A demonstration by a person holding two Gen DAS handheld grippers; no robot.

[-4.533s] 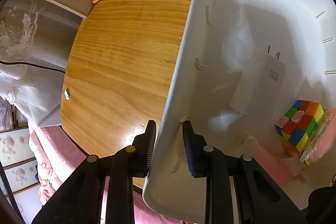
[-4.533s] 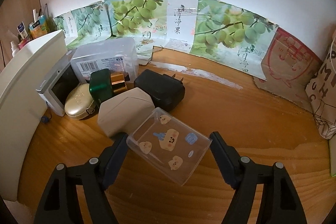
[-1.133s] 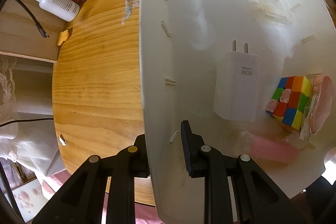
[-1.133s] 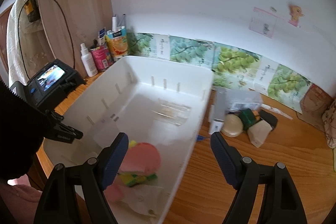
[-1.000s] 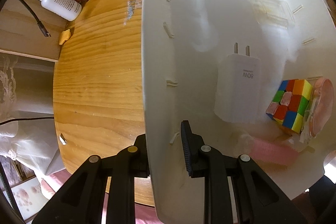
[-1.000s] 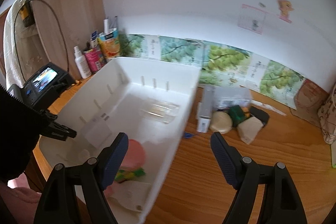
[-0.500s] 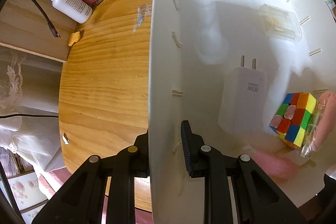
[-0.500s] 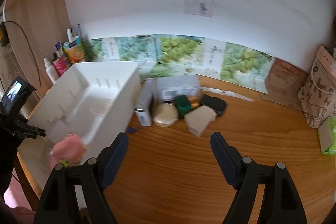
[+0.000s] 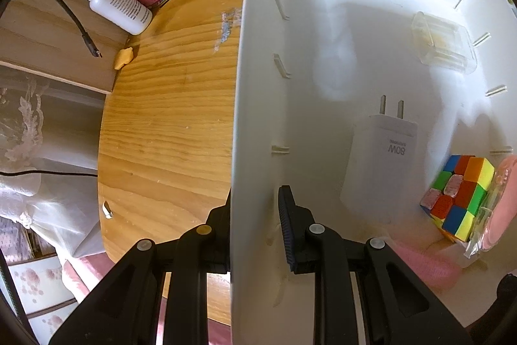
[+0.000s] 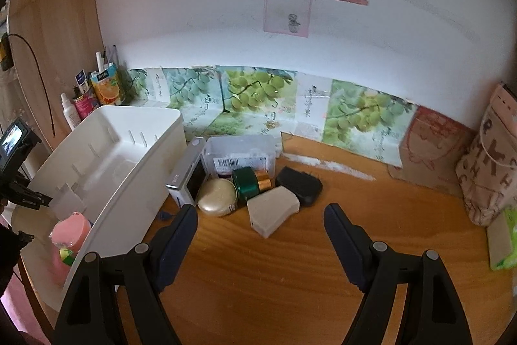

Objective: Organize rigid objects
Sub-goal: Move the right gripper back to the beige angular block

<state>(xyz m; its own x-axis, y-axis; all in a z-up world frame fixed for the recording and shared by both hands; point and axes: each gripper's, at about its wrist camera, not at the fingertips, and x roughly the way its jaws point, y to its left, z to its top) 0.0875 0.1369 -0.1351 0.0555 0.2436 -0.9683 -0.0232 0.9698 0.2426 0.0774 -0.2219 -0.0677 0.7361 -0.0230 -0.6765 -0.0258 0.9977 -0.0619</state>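
At twelve o'clock beyond my wide-open, empty right gripper (image 10: 260, 235), a stiff, light-looking beige case (image 10: 272, 210) waits on the desk (image 10: 290, 280), best pinched across its flat sides, while my left gripper (image 9: 255, 212) clamps the white bin (image 9: 239, 118) wall.

Inside the white bin (image 9: 323, 60), a white charger (image 9: 378, 164) and a multicoloured puzzle cube (image 9: 458, 196) are seen; beside it, wood-grained tabletop (image 9: 168, 118).
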